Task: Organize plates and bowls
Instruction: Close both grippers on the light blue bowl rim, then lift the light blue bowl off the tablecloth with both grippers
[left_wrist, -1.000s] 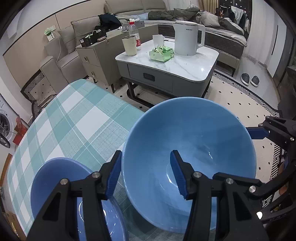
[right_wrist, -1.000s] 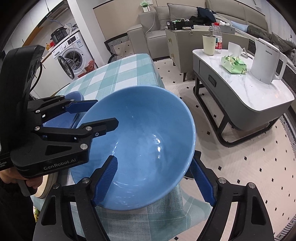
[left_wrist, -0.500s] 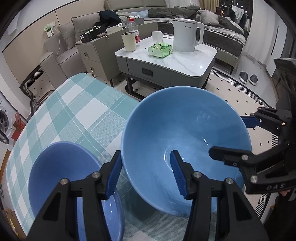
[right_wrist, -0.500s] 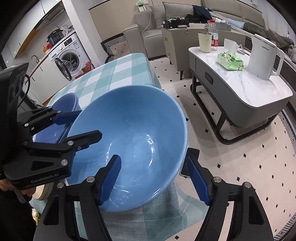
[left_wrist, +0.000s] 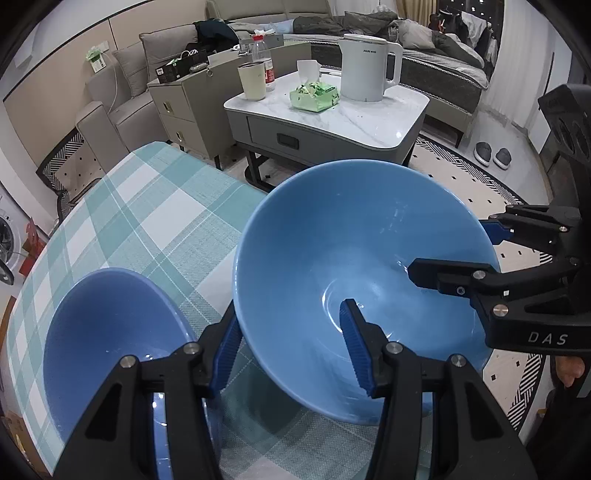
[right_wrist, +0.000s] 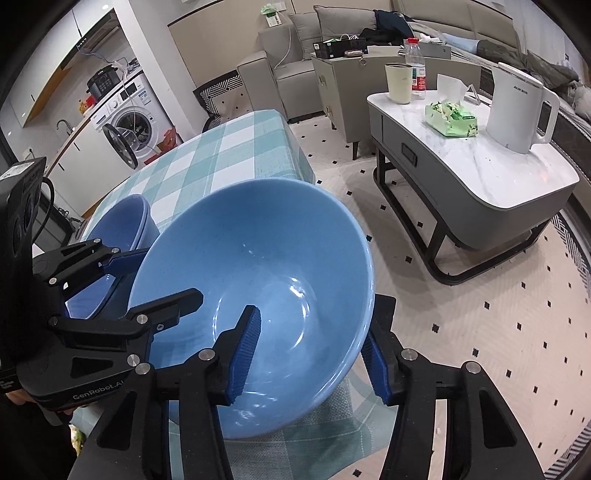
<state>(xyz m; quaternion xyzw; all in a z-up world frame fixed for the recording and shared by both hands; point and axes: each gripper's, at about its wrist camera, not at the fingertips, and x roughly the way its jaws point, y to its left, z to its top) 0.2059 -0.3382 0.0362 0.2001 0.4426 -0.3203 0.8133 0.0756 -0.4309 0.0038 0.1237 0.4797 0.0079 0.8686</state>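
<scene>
Left wrist view, surface: desk (left_wrist: 155, 221) with a teal-and-white check cloth; coffee table (left_wrist: 369, 122) and sofa behind.
Left wrist view, count: two bowls, a light blue bowl (left_wrist: 332, 240) tilted on the desk, a darker blue bowl (left_wrist: 110, 325) beside it.
Left hand-held gripper (left_wrist: 291, 350): straddles the light bowl's near rim, looks pinched on it.
Right wrist view, room: washing machine (right_wrist: 129, 122), dotted floor.
Right hand-held gripper (right_wrist: 314, 350): jaws closing, the light bowl's rim between them, not quite pressing yet.

"DAS" stands on the right gripper (left_wrist: 448, 254), at four o'clock in the left view. "GenRobot.AI" stands on the left gripper (right_wrist: 162, 278), at eight o'clock in the right view.
</scene>
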